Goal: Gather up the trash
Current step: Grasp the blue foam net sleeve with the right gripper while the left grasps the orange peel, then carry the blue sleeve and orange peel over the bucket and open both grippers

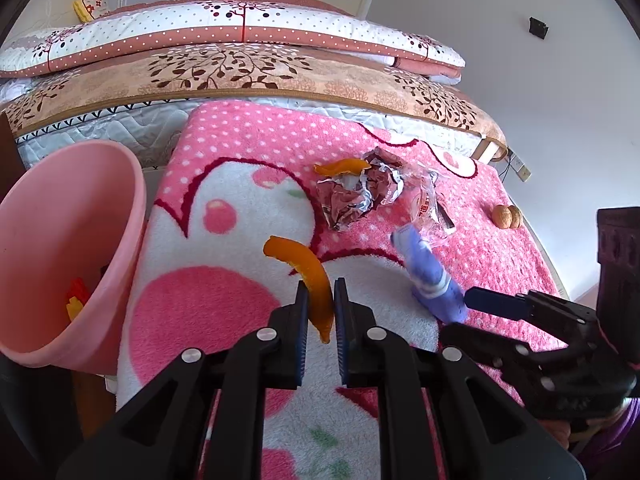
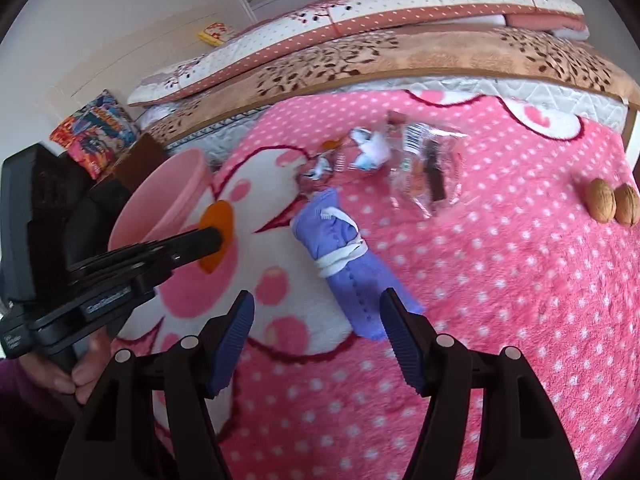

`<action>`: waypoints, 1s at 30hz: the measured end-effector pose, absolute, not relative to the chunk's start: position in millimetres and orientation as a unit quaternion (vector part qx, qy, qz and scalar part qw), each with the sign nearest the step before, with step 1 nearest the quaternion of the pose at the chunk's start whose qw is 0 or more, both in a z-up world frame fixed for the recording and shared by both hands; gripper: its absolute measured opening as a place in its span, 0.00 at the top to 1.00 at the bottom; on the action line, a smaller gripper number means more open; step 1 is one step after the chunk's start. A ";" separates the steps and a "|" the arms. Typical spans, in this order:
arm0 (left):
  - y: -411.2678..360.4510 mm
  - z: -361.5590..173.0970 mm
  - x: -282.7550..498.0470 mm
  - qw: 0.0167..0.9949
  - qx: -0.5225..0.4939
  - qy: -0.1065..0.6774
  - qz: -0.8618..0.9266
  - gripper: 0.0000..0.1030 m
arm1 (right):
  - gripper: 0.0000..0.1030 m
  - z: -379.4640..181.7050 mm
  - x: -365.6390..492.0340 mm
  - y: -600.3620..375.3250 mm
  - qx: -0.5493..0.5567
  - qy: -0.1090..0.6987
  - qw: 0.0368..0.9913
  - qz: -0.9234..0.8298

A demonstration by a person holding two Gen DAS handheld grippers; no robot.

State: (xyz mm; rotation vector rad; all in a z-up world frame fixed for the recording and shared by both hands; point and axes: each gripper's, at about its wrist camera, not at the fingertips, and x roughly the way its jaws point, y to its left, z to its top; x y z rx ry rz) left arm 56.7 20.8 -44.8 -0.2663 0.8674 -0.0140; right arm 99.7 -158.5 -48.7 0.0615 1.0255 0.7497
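My left gripper (image 1: 320, 292) is shut on a curved orange peel (image 1: 308, 276) and holds it above the pink blanket (image 1: 240, 140); the peel also shows in the right wrist view (image 2: 216, 236). The pink bin (image 1: 68, 248) stands at the left, with trash inside. A second orange peel (image 1: 340, 167), a crumpled brown wrapper (image 1: 356, 196) and a clear plastic wrapper (image 1: 426, 204) lie further back. My right gripper (image 2: 318, 314) is open, its jaws astride the near end of a rolled purple sock (image 2: 340, 256).
Two walnuts (image 2: 612, 200) lie on the blanket at the right. Folded quilts (image 1: 240, 40) are stacked on the bed behind. The left gripper's body (image 2: 120, 272) reaches in from the left of the right wrist view.
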 end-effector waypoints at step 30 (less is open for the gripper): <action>36.8 -38.3 37.5 0.907 -0.137 0.399 -0.005 0.88 | 0.75 -68.1 122.0 -155.1 -0.040 0.472 0.833 0.288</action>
